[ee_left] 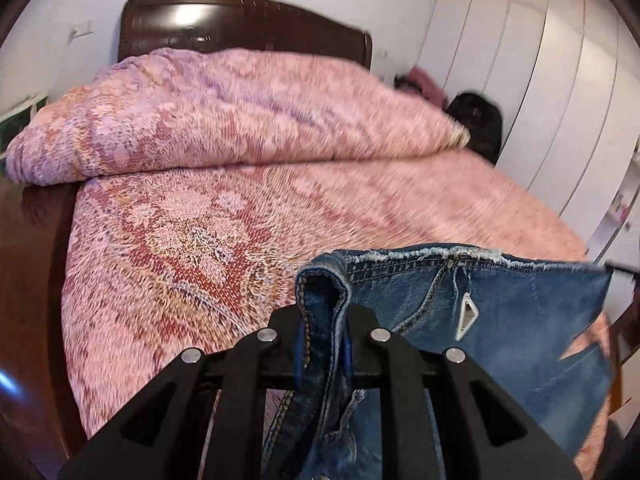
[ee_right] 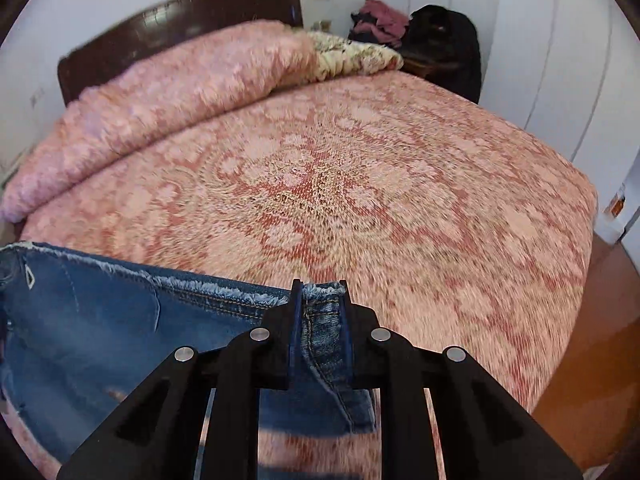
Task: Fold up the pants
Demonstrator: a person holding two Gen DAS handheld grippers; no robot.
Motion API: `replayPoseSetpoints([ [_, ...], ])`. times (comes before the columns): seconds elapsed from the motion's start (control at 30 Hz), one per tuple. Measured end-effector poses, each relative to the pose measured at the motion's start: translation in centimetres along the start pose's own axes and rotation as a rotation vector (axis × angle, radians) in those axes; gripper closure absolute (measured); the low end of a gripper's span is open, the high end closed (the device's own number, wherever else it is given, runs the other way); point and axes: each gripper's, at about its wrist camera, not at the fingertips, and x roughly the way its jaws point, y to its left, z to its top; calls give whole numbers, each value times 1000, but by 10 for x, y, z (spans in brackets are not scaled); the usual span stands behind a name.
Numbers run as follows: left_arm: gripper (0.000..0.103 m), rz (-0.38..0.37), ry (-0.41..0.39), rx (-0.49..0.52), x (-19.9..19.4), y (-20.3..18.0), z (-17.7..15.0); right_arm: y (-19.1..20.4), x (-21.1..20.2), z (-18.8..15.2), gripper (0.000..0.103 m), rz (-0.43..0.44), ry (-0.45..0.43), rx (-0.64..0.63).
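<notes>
Blue denim pants (ee_left: 500,320) with a frayed waistband hang stretched between my two grippers above the pink patterned bed (ee_left: 200,240). My left gripper (ee_left: 323,320) is shut on the left corner of the waistband, with a thick fold of denim bunched between its black fingers. In the right wrist view the pants (ee_right: 100,320) spread out to the left, and my right gripper (ee_right: 320,308) is shut on the waistband's right corner. A small triangular white tag shows on the denim. The legs drop below both views.
A rolled pink quilt (ee_left: 220,112) lies across the head of the bed against a dark wooden headboard (ee_left: 240,24). A dark bag (ee_right: 444,40) and piled clothes (ee_right: 380,16) sit at the far corner. White wardrobe doors (ee_left: 540,80) line the right. Wooden floor (ee_right: 592,340) flanks the bed.
</notes>
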Motion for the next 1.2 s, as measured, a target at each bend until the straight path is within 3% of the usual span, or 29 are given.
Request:
replayPoseSetpoints([
  [0.17, 91, -57, -77, -35, -69, -3, -34, -35, -45, -65, 88, 24, -31, 60],
  [0.3, 91, -78, -82, -83, -115, 2, -80, -53, -58, -132, 88, 45, 14, 112],
  [0.47, 90, -49, 52, -138, -130, 7, -151, -55, -42, -200, 88, 25, 132, 113],
  [0.53, 84, 3, 125, -168, -127, 10, -176, -54, -35, -216, 88, 13, 163, 110],
  [0.6, 78, 101, 226, -197, -120, 15, -198, -60, -34, -229, 88, 15, 158, 154],
  [0.67, 75, 139, 234, -254, -125, 21, -204, -64, -35, -229, 78, 27, 156, 208],
  [0.7, 69, 156, 223, -275, -130, 20, -202, -66, -37, -228, 67, 20, 162, 240],
  [0.73, 48, 181, 218, -284, -135, 18, -200, -66, -40, -228, 40, -18, 171, 261],
  [0.8, 21, 300, 226, -300, -146, 10, -197, -69, -51, -234, 38, -29, 156, 323],
  [0.83, 19, 333, 219, -323, -152, 7, -197, -71, -56, -237, 38, -11, 151, 362],
  [0.97, 12, 233, 199, -552, -167, 11, -207, -69, -77, -254, 38, 128, 97, 526],
  [1.07, 11, 17, 151, -821, -160, 21, -225, -53, -85, -256, 38, 195, 86, 557],
  [1.17, 13, -155, 77, -1059, -150, 24, -244, -33, -87, -252, 38, 241, 89, 525],
  [1.2, 14, -182, 61, -1093, -145, 22, -245, -29, -87, -248, 38, 254, 91, 516],
])
